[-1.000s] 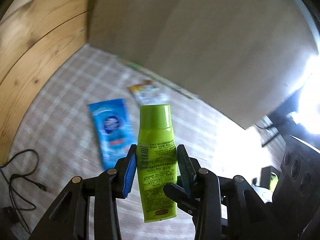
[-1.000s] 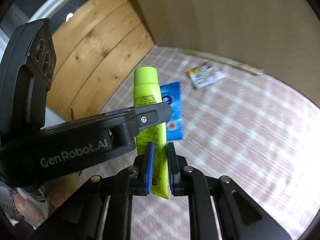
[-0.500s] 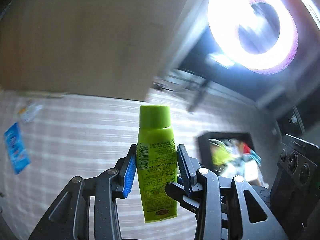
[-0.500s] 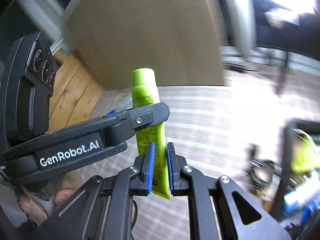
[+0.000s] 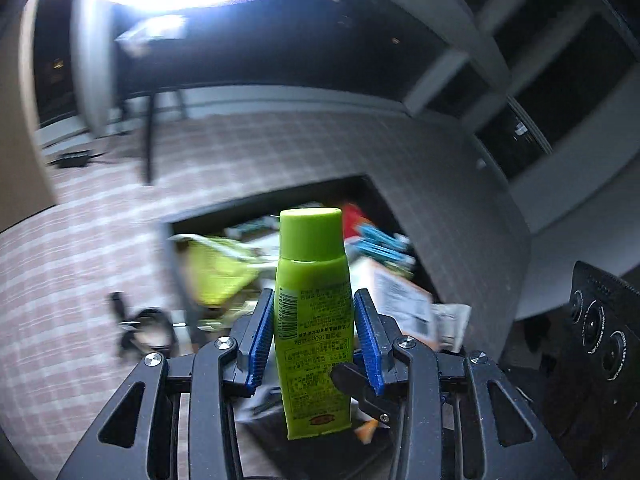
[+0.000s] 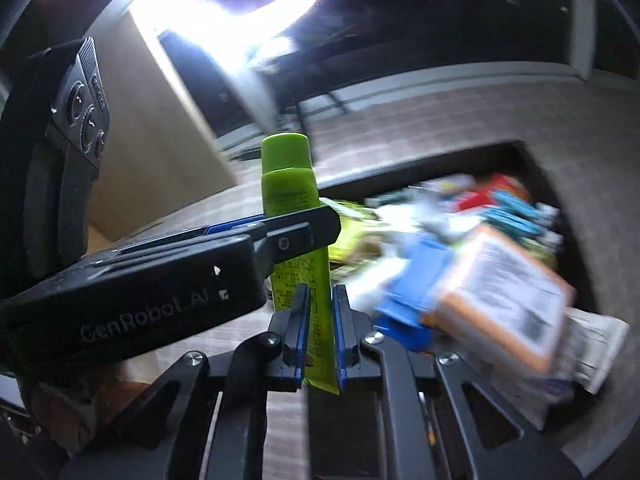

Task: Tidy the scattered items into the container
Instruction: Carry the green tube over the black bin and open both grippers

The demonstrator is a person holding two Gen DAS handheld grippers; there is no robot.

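The left gripper point(image 5: 314, 336) clamps the green tube point(image 5: 314, 320) across its broad faces, cap pointing away from the jaws. The right gripper point(image 6: 320, 328) pinches the same tube's flat crimped end between nearly closed jaws. Beyond both sets of jaws lies the dark container point(image 6: 568, 184), crowded with blurred packets and a blue box point(image 6: 416, 280).

A lime-green tube point(image 5: 313, 320), cap up, stands upright before the dark, item-filled container point(image 5: 276, 196).
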